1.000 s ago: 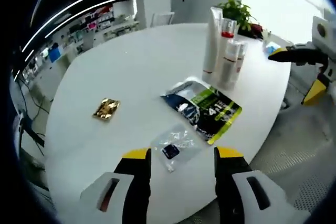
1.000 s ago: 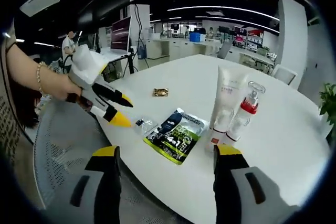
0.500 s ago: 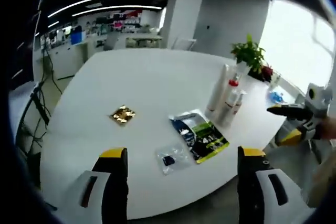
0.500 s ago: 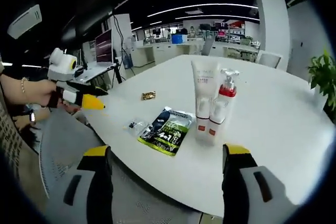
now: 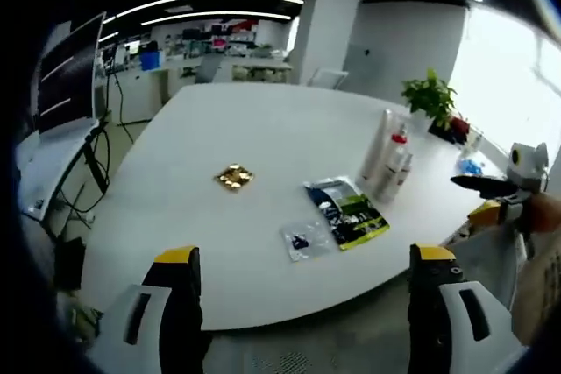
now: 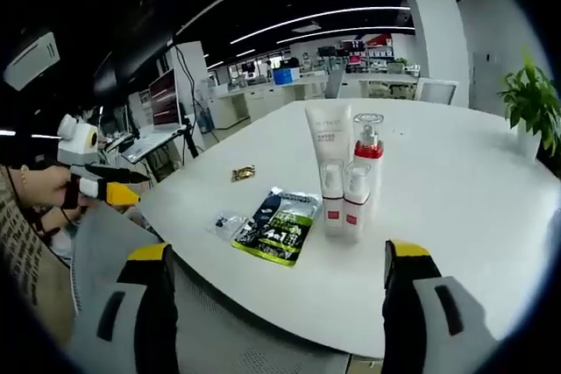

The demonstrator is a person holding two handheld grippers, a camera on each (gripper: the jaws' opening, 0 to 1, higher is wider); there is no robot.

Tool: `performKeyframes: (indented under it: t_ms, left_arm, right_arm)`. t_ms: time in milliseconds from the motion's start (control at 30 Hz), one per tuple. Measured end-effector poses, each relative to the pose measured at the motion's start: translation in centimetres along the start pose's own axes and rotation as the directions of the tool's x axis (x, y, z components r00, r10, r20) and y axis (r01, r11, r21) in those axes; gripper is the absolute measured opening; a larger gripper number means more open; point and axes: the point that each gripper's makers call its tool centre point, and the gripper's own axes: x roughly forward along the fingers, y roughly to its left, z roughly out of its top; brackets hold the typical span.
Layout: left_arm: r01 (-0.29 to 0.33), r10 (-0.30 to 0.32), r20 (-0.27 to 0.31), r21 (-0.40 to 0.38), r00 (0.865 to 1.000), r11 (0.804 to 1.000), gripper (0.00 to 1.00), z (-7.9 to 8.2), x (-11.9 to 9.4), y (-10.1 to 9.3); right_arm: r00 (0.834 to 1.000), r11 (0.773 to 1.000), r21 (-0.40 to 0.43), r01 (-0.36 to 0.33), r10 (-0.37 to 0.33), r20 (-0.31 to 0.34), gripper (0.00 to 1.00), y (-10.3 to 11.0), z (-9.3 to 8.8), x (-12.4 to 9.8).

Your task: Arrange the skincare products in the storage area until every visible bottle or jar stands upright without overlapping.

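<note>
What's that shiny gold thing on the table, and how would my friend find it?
Start at the big white round table and find the dark sachet with green print lying flat near its edge. Farther in, toward the middle of the table, lies a small gold packet by itself. It is the one shiny gold item there; the tall white bottles stand upright on the sachet's other side.

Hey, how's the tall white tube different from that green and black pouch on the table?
The tall white tube stands upright; the green and black pouch lies flat. The tube is plain white with a small red mark near its base, while the pouch is dark with a bright green panel and large print. The tube stands close beside the pump bottle; the pouch lies apart, nearer the table's edge. Both rest on the white table.
</note>
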Motion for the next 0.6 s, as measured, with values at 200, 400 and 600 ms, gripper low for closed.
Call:
performKeyframes:
  t_ms: [200, 400, 600]
  left_arm:
    - [0.008, -0.008, -0.002, -0.010, 1.000, 1.000, 0.97, 0.8, 0.7, -0.7]
    - [0.030, -0.030, 0.022, -0.016, 0.999, 0.999, 0.97, 2.0, 1.6, -1.1]
    - [-0.011, 0.010, -0.022, -0.036, 1.000, 0.999, 0.97, 2.2, 3.0, -0.3]
  right_arm:
    - [1.000, 1.000, -0.019, 0.005, -0.006, -0.017, 1.00, -0.4, -0.8, 0.1]
    - [1.000, 1.000, -0.015, 0.004, -0.004, -0.016, 1.00, -0.5, -1.0, 0.0]
    - [1.000, 1.000, -0.017, 0.016, -0.016, -0.017, 1.00, -0.9, -1.3, 0.0]
